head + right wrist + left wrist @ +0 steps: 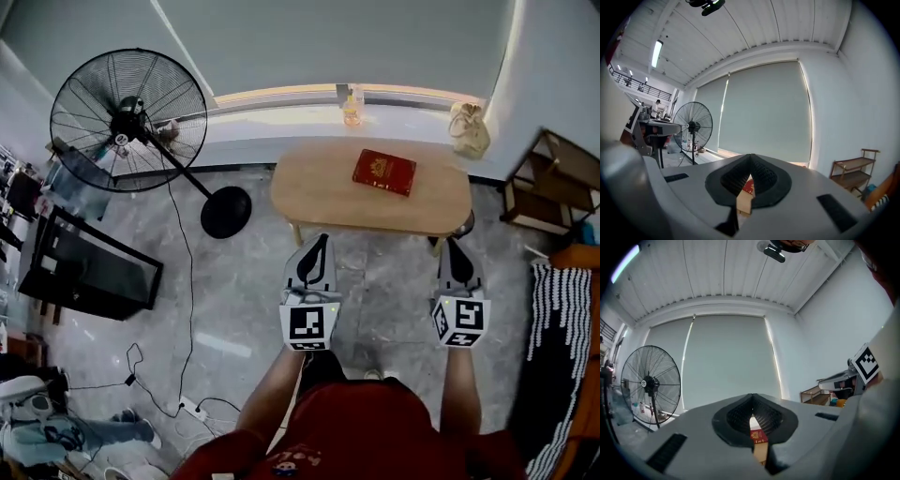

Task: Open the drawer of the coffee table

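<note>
Closest to the lens, a red shirt (356,427) and two forearms (277,380), each carrying a grey two-jaw tool. Closed on nothing, tips pressed together: left gripper (317,248). Likewise closed and empty: right gripper (457,255). Both held just short of the near edge of the oval light-wood coffee table (328,192), pointing towards it, touching nothing. On the table top, towards its far right, a red hardback book (384,172), glimpsed again through the slit under each pair of jaws. No drawer to be made out from above, so presumably tucked under the table's near edge. Nothing of the task done yet; left to do: reach the drawer, part one pair of jaws, grip its front and pull it out
</note>
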